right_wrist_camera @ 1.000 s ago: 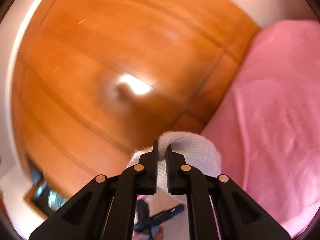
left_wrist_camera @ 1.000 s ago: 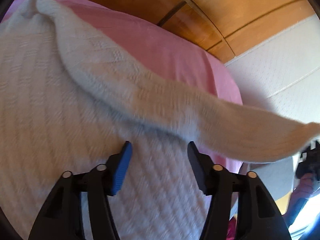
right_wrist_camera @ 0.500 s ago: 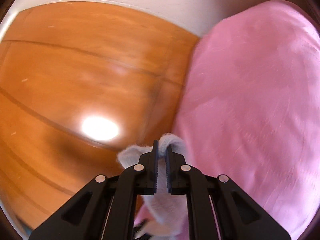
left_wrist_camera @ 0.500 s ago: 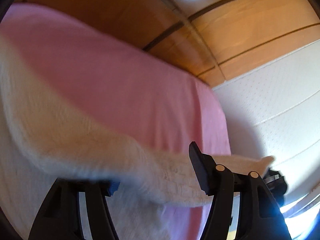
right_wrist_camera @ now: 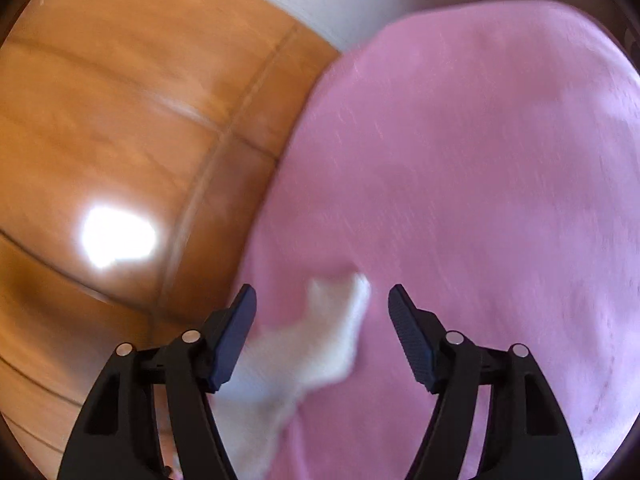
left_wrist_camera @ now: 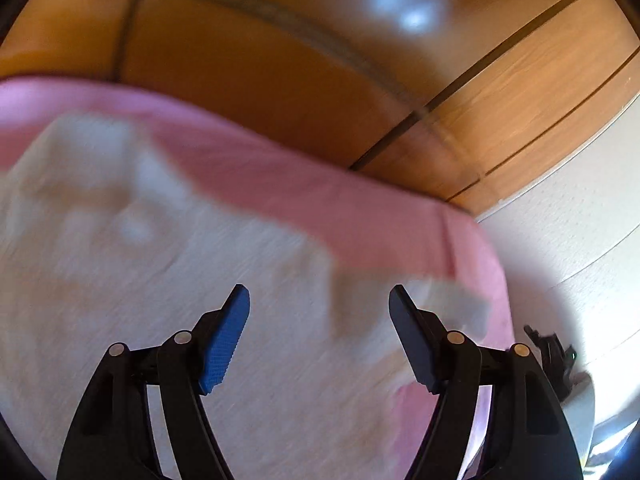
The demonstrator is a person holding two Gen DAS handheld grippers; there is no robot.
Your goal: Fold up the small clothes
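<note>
Jaws just opened on both, left gripper (left_wrist_camera: 319, 300), right gripper (right_wrist_camera: 322, 300), white knit garment (left_wrist_camera: 160, 280) loose on pink sheet (right_wrist_camera: 480, 180), no writing legible

Both views are being smeared by motion blur. In the left wrist view the white knit (left_wrist_camera: 168, 288) is being rendered soft, its weave lost, while the gripper fingers (left_wrist_camera: 224, 340) are being kept sharp. A pale glare (left_wrist_camera: 412, 16) is being thrown on the wood (left_wrist_camera: 256, 68) far up; strong daylight is being let in at the near right edge. In the right wrist view a blown-out glare (right_wrist_camera: 116, 236) is being reflected off the wood (right_wrist_camera: 120, 112). Straight seams are being bent, and black vignetting is being shown at the corners.
</note>
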